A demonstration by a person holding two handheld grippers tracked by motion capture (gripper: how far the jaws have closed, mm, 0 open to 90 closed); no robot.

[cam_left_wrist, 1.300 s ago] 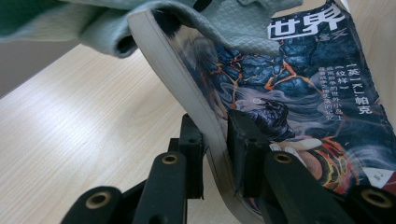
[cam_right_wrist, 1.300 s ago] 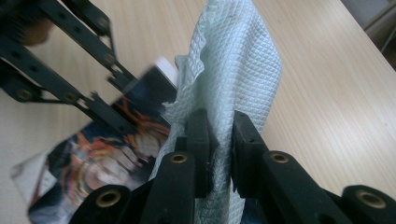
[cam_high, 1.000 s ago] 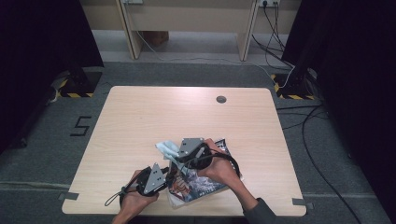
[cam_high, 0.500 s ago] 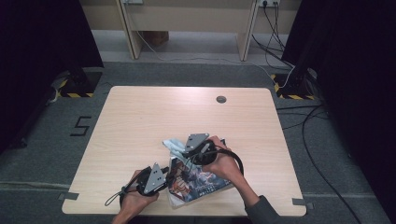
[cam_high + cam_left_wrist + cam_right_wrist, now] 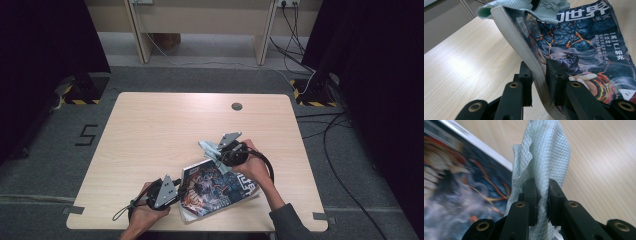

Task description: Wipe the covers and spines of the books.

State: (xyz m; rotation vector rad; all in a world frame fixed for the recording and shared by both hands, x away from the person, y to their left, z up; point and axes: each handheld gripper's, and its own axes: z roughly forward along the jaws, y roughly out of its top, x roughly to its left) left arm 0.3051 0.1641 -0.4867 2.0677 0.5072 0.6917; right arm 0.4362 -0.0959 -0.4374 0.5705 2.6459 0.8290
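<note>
A paperback book [image 5: 217,187] with a dark, colourful cover lies near the table's front edge. Its left side is lifted. My left gripper [image 5: 179,189] is shut on that edge, and in the left gripper view the jaws [image 5: 539,75] clamp the pages and cover of the book [image 5: 579,50]. A pale green textured cloth [image 5: 210,149] rests at the book's far end. My right gripper [image 5: 224,152] is shut on it. In the right gripper view the jaws [image 5: 542,192] pinch the cloth [image 5: 546,152], which stands up beside the blurred book cover [image 5: 461,175]. The cloth [image 5: 541,10] drapes over the book's top corner.
The light wooden table [image 5: 150,130] has a round cable grommet [image 5: 237,106] near its far edge. Dark curtains stand at both sides. Cables run over the floor at the right [image 5: 345,125], and a wooden frame stands beyond the table.
My right gripper has carried the cloth to the right and slightly farther away along the book's far end. The left gripper has held still on the book's edge.
</note>
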